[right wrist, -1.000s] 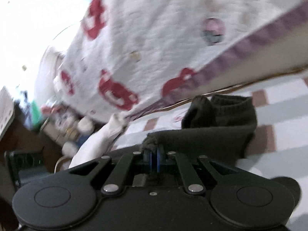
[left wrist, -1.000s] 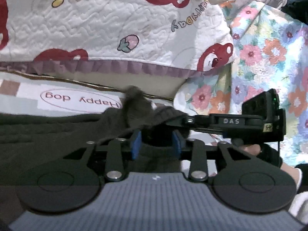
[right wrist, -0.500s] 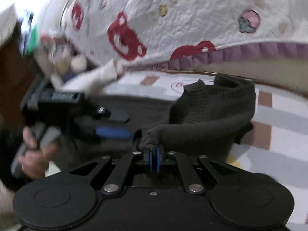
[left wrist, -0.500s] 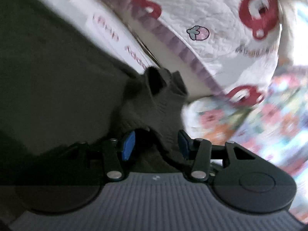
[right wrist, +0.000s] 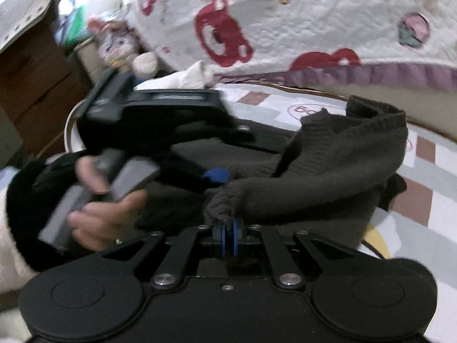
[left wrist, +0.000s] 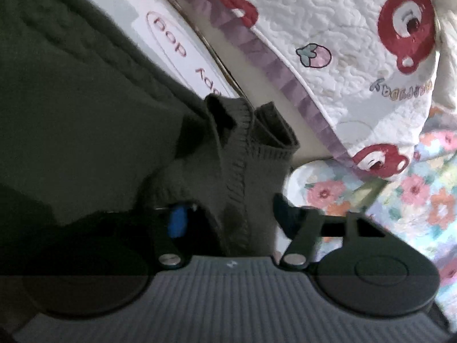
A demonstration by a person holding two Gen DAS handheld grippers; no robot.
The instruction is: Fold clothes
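Note:
A dark olive knit sweater [left wrist: 71, 120] lies spread on the bed. Its ribbed sleeve cuff [left wrist: 245, 148] is bunched up in front of my left gripper [left wrist: 228, 217], whose jaws stand wide open with sleeve fabric between them. In the right wrist view my right gripper [right wrist: 227, 228] is shut on a pinch of the sweater sleeve [right wrist: 328, 165] and holds it just above the bed. The left gripper [right wrist: 160, 117] and the hand holding it show at the left of that view, close beside the sleeve.
A white quilt with red bears [left wrist: 357, 37] is heaped at the back of the bed. A floral cover [left wrist: 400, 200] lies to the right. The checked sheet [right wrist: 428, 200] is under the sweater. A plush toy [right wrist: 117, 45] and cardboard boxes [right wrist: 31, 65] stand at far left.
My left gripper has opened wider and tilted. My right gripper, still shut on the sleeve, has swung so the left gripper and hand now sit closer in its view.

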